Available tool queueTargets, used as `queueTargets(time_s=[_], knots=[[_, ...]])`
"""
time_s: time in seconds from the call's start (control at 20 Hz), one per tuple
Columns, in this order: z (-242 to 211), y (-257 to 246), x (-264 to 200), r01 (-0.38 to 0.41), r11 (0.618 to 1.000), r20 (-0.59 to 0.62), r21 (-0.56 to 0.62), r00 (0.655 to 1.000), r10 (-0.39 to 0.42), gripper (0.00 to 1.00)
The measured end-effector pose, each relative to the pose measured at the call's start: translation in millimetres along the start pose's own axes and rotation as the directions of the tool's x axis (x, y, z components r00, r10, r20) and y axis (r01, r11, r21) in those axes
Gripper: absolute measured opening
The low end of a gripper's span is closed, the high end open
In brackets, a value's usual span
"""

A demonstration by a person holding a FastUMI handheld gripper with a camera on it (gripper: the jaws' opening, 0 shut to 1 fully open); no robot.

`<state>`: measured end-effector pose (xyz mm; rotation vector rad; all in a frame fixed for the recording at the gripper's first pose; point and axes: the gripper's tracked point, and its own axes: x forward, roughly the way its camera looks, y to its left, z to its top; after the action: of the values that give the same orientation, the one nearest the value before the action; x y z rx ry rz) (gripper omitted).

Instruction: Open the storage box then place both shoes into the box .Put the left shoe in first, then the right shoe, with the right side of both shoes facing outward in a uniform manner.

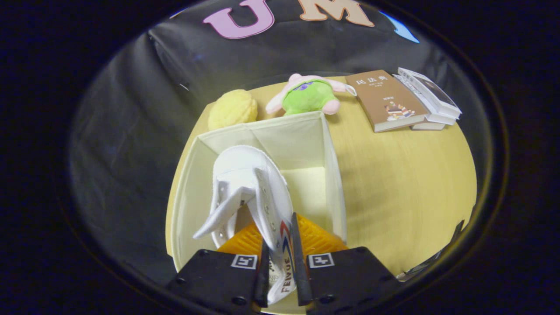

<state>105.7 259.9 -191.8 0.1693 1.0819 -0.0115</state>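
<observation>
A white canvas shoe hangs toe-forward over the open cream fabric storage box, its tongue flopping out toward the box's left wall. My gripper is shut on the shoe's side wall near the heel, both fingers pressing on the fabric with the coloured stripes. The shoe sits within the box's opening, above the pale box floor, on the left half. Whether its sole touches the floor is hidden.
The box stands on a round yellow wooden table. Beyond the box lie a yellow plush and a green-and-pink plush toy. A brown book and a stack of white books lie at the far right.
</observation>
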Motion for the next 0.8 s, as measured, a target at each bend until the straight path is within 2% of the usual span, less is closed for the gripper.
queueTargets(time_s=[0.15, 0.3, 0.45, 0.6, 0.7, 0.8], knots=[[9.7, -3.4, -19.4, -0.021, 1.000, 0.033, -0.007, 0.999, 0.022, 0.47], [21.6, 10.2, -49.3, -0.165, 0.986, 0.068, 0.034, 0.984, 0.163, 0.65], [32.6, -6.9, -85.0, -0.198, 0.980, 0.116, 0.027, 0.974, 0.193, 0.83], [39.0, -36.5, -105.5, -0.196, 0.980, 0.167, 0.021, 0.967, 0.190, 1.00], [41.9, -58.0, -115.3, -0.191, 0.981, 0.198, 0.017, 0.963, 0.184, 1.00], [45.7, -71.6, -126.5, -0.216, 0.976, 0.233, -0.006, 0.949, 0.212, 1.00]])
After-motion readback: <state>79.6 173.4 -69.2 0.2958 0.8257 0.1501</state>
